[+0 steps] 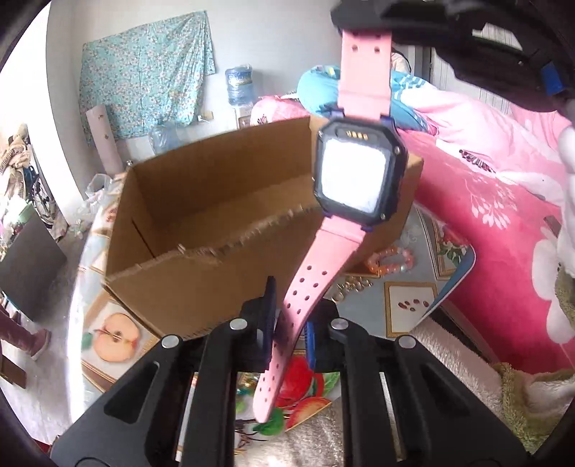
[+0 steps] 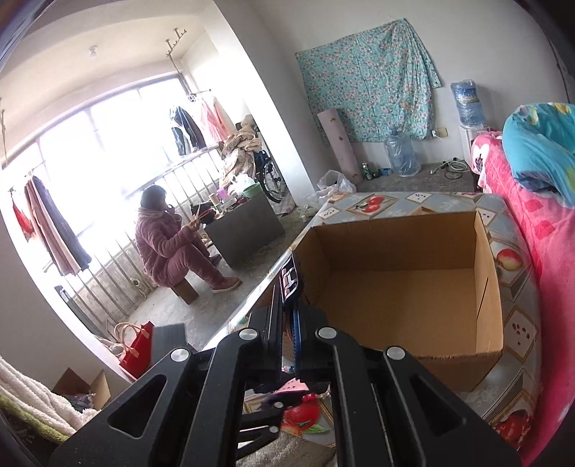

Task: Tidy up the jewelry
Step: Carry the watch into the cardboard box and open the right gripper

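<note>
A pink-strapped watch (image 1: pixel 359 172) with a black square case hangs in the air above an open cardboard box (image 1: pixel 201 201), its back facing the camera. My left gripper (image 1: pixel 287 323) is shut on the watch's lower strap. My right gripper (image 1: pixel 363 21) is shut on the upper strap end at the top of the left wrist view. In the right wrist view my right gripper (image 2: pixel 285 316) is closed on a thin dark strap edge (image 2: pixel 289 280) beside the box (image 2: pixel 395 287), whose floor is bare. An orange bead bracelet (image 1: pixel 390 260) lies on the table right of the box.
The box stands on a low table (image 1: pixel 409 305) with a fruit-print cover. A pink bed (image 1: pixel 503 215) runs along the right. A person (image 2: pixel 172 244) sits by the window at the left. Water bottles (image 2: pixel 402 149) stand by the far wall.
</note>
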The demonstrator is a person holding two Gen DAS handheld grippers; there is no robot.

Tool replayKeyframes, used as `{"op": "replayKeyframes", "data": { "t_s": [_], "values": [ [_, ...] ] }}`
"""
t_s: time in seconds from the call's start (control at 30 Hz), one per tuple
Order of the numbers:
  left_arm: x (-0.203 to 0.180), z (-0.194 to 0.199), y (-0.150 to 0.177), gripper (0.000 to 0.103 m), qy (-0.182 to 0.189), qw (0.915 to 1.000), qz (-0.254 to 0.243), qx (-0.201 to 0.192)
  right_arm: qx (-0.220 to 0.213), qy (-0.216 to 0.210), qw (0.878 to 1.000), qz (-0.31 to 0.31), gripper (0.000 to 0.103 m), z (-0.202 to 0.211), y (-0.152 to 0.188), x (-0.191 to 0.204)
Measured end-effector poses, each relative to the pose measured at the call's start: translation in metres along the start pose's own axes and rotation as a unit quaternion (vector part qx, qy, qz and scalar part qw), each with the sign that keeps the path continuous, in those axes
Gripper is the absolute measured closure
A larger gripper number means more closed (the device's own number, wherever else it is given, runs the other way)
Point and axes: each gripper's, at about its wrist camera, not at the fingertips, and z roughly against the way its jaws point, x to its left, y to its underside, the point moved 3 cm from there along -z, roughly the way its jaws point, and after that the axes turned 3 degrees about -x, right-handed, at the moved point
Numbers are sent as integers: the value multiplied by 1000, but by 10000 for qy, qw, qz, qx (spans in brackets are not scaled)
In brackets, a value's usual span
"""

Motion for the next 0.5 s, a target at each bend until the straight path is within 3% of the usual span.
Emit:
{"op": "replayKeyframes", "data": {
  "t_s": [0.13, 0.27, 0.4, 0.5],
  "values": [
    [26, 16, -40, 90, -45, 9999, 67, -82, -91, -64, 9999, 84, 98, -9, -36, -14],
    [60, -12, -78, 90, 59, 9993, 285, 218, 134, 46, 9999, -33, 98, -44, -64, -46],
    [87, -75, -100, 90, 236, 9940, 449, 967, 705, 370, 9965, -255, 98, -101, -74, -95],
    [100, -129, -108, 90, 277, 9844, 557, 1648, 1104, 688, 9910, -318, 98, -142, -71, -123]
  ]
}}
